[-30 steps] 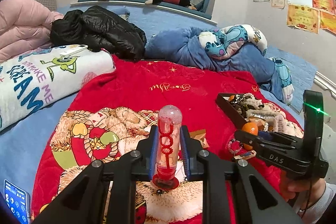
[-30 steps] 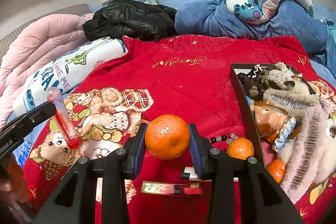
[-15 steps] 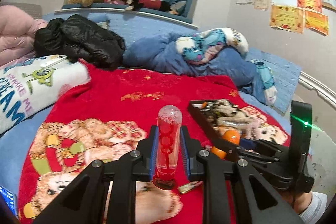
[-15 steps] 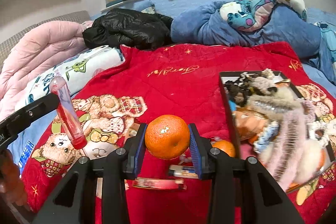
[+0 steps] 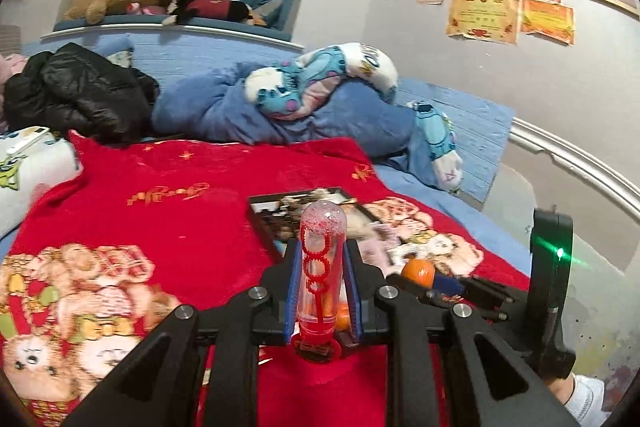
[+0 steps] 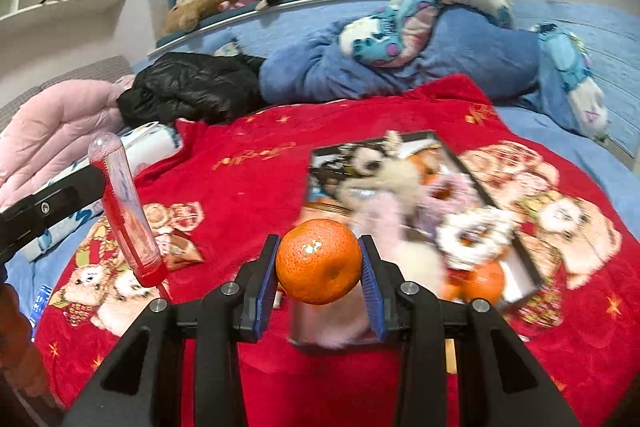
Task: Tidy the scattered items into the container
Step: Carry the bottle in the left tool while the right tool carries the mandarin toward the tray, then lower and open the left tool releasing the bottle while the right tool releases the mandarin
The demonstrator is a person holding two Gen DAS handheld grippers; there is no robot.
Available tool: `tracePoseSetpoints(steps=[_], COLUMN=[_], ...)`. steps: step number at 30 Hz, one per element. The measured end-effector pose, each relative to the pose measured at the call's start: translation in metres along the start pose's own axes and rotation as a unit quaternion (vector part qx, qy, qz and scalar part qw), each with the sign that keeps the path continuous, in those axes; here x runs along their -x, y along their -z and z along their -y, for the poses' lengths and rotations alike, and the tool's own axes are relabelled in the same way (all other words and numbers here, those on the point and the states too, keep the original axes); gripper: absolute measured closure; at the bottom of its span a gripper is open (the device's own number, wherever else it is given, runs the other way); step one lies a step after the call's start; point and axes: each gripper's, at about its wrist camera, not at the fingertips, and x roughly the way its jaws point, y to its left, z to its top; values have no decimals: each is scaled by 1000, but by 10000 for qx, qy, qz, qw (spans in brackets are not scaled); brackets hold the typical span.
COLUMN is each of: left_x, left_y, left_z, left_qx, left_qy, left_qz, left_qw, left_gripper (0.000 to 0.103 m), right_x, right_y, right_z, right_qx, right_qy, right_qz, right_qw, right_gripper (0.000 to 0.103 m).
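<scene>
My left gripper (image 5: 322, 291) is shut on a clear bubble tube with a red wand and red base (image 5: 321, 267), held upright above the red blanket; the tube also shows in the right wrist view (image 6: 126, 211). My right gripper (image 6: 320, 269) is shut on an orange tangerine (image 6: 319, 261), held above the near end of the black tray (image 6: 532, 277). The tray, also in the left wrist view (image 5: 264, 223), is full of fluffy hair accessories and holds another tangerine (image 6: 486, 281). In the left wrist view the right gripper with its tangerine (image 5: 418, 271) is just right of the tube.
A red teddy-print blanket (image 6: 248, 179) covers the bed. A small snack wrapper (image 6: 182, 251) lies left of the tray. A black jacket (image 6: 192, 93), a blue duvet with Stitch plush (image 6: 424, 27) and a pink quilt (image 6: 52, 123) lie behind.
Both grippers have swung right toward the tray with their loads. The right gripper's tangerine now hangs over the tray's near end, and the tray sits straight ahead of the left gripper.
</scene>
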Motion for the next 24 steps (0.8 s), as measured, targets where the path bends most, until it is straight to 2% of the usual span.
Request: tracePoseSetpoints(steps=[11, 15, 19, 21, 24], left_x=[-22, -27, -38, -46, -61], left_y=[-17, -32, -52, -63, -80], left_z=[64, 77, 75, 73, 71], left_qx=[-143, -286, -100, -78, -280], left_qy=[370, 246, 325, 236, 96], left_qz=[83, 246, 309, 334, 384], left_qw=[9992, 9990, 9989, 9991, 9988], left_gripper=[82, 82, 82, 82, 82], right_x=[26, 26, 23, 15, 1], right_y=[9, 5, -6, -17, -34], right_z=[59, 68, 69, 72, 80], right_qx=[-369, -478, -533, -538, -625], right_qy=[214, 159, 95, 61, 17], right_qz=[-10, 21, 143, 129, 41], right_qw=[9991, 9987, 9984, 9985, 9980], right_gripper=[67, 67, 67, 67, 66])
